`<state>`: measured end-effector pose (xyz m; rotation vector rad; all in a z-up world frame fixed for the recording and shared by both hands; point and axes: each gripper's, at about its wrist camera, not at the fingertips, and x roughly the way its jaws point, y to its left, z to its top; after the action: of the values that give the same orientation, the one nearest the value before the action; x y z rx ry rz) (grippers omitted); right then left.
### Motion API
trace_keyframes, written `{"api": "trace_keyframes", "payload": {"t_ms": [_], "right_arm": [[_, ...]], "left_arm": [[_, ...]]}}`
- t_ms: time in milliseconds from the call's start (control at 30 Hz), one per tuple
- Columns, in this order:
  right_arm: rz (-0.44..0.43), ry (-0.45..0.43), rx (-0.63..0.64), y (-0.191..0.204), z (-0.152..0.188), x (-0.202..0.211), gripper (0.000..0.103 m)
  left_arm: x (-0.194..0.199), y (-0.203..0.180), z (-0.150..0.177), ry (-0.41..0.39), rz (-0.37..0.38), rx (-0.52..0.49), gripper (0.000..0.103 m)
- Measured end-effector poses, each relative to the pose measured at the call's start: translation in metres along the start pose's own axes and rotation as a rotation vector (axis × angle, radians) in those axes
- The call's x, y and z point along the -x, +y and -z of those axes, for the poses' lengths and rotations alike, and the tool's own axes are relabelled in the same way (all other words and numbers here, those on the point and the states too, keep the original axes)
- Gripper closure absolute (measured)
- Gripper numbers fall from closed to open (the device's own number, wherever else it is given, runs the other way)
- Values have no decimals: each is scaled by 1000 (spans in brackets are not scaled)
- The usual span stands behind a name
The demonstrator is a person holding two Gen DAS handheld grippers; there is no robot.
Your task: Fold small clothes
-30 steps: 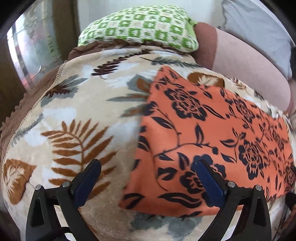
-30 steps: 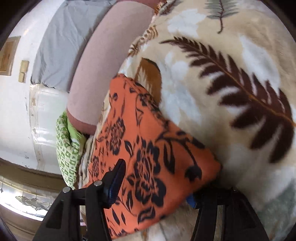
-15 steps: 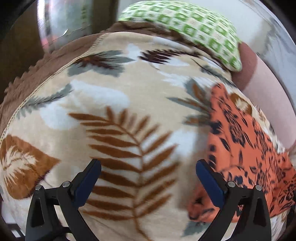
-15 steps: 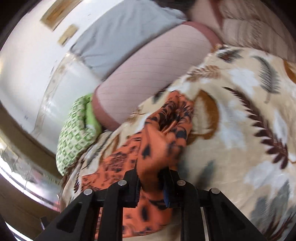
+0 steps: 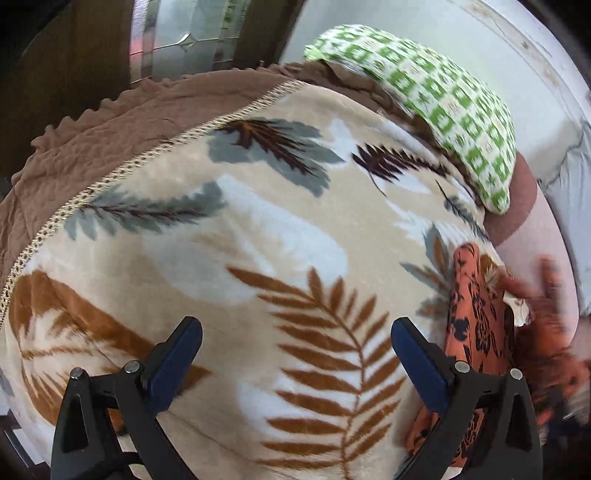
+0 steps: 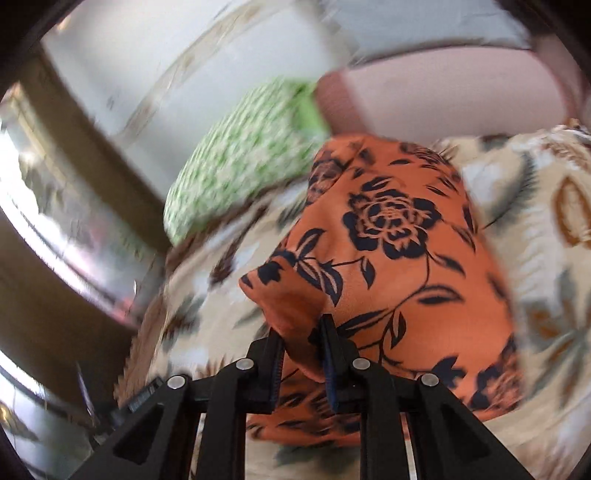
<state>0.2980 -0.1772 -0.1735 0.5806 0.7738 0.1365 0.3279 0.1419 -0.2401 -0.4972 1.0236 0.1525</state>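
Observation:
An orange cloth with black flowers (image 6: 399,258) is the small garment. My right gripper (image 6: 301,332) is shut on a bunched edge of it and holds it lifted over the leaf-print blanket (image 6: 546,258); the rest hangs and lies folded below. In the left wrist view the cloth (image 5: 476,325) shows at the far right, partly blurred. My left gripper (image 5: 295,339) is open and empty above the blanket (image 5: 258,240), to the left of the cloth, not touching it.
A green-and-white patterned pillow (image 5: 436,99) lies at the far edge of the bed, next to a pink bolster (image 5: 535,236). A brown quilt edge (image 5: 110,125) borders the blanket on the left. A white wall (image 5: 406,26) stands behind.
My right gripper closed on the cloth's edge and lifted and swung it. My left gripper moved left, away from the cloth, staying open.

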Motion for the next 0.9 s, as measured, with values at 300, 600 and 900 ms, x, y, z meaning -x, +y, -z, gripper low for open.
{"api": "trace_keyframes", "payload": {"t_ms": [300,600,900], "right_arm": [[-17,188,157,43,56,-64,85],[-136,66,-14,-23,25,14,84],[-70,89,-245,-126,14,42,80]], "left_arm": [[-2,15,-6,14,1,38,1],[3,-24,3,52,207,-81,1],[4,-84,40,122,448,-246,6]]}}
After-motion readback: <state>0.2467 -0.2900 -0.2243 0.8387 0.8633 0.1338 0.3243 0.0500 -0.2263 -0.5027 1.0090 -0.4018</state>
